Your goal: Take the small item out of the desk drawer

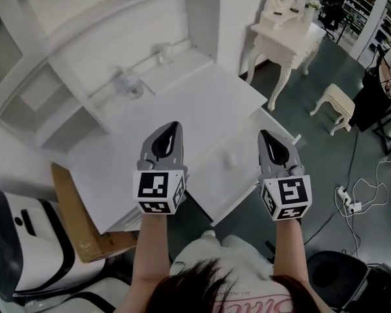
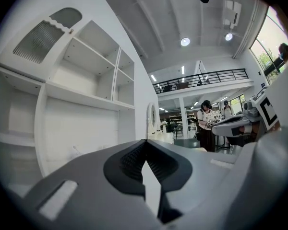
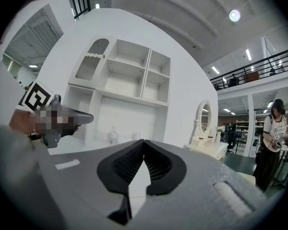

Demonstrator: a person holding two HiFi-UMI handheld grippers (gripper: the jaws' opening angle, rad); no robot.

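The only lettering I can find is pink print on the person's shirt [image 1: 257, 303] at the bottom edge of the head view, half under hair and too cut off to read. Each gripper carries a marker cube [image 1: 160, 191] with black-and-white square patterns and no words. The cardboard [image 1: 85, 230] at lower left has a faint mark I cannot make out.

Both forearms come up from the bottom of the frame, side by side and well apart. The grippers are held level and point at the white desk [image 1: 182, 109]. The left gripper [image 1: 174, 125] sits left of centre over the desk top. Its jaws are pressed together with nothing between them. The right gripper [image 1: 264, 134] sits right of centre, with its jaws likewise closed and empty.

Between the two, slightly lower in the frame, is the drawer [image 1: 247, 168] with its knob [image 1: 229, 158]. None of its inside shows, so the small item cannot be seen in any view. Neither gripper touches the knob.

Clear bottles [image 1: 127, 83] stand at the back of the desk, upper left of centre. A vanity table [image 1: 287, 38] and stool [image 1: 335, 106] are at upper right. In the left gripper view a person [image 2: 206, 123] stands at right, far behind.
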